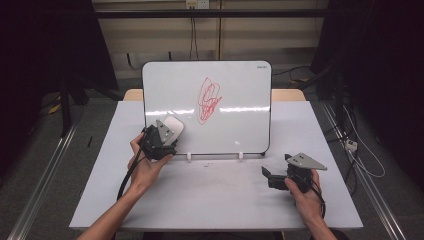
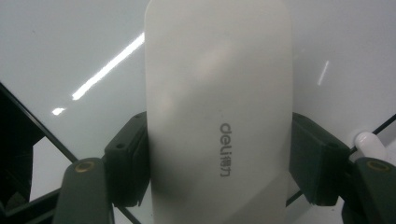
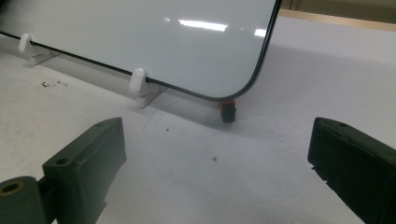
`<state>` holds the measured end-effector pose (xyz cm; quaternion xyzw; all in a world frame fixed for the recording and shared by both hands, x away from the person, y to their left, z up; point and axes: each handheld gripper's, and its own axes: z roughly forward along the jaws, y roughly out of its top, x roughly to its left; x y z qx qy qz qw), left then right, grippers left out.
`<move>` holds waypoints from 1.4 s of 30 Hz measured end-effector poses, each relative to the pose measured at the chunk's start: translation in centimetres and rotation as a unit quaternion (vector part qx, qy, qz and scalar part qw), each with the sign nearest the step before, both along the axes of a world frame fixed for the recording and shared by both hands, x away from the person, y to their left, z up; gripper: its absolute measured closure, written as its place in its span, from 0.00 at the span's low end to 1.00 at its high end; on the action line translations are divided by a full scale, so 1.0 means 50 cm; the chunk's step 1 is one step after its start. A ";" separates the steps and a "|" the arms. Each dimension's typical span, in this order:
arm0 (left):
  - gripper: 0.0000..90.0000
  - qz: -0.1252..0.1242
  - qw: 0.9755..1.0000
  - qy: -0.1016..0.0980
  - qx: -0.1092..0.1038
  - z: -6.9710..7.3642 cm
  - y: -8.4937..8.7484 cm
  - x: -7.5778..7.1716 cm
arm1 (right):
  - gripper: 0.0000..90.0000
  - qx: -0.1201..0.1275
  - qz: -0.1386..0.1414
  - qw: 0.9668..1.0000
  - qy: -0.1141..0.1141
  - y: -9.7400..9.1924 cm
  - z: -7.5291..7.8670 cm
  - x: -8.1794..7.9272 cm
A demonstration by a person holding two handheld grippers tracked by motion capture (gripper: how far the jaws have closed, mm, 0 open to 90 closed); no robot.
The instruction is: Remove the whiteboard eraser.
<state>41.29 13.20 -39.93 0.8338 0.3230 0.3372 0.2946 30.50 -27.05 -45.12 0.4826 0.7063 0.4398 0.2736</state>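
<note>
Clamping the white eraser between its jaws, the left gripper presses it against the whiteboard.

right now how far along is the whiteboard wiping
Done: the left gripper has the white eraser clamped between its jaws, down at the whiteboard lower left. In hand: nothing more than that grip; the right gripper rests open on the table. Left: the whole red scribble looks unwiped.
</note>
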 end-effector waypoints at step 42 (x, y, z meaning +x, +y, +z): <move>0.35 -0.019 0.993 -0.009 -0.113 0.043 0.047 -0.025 | 0.05 -0.001 0.001 1.000 -0.001 0.010 0.003 0.004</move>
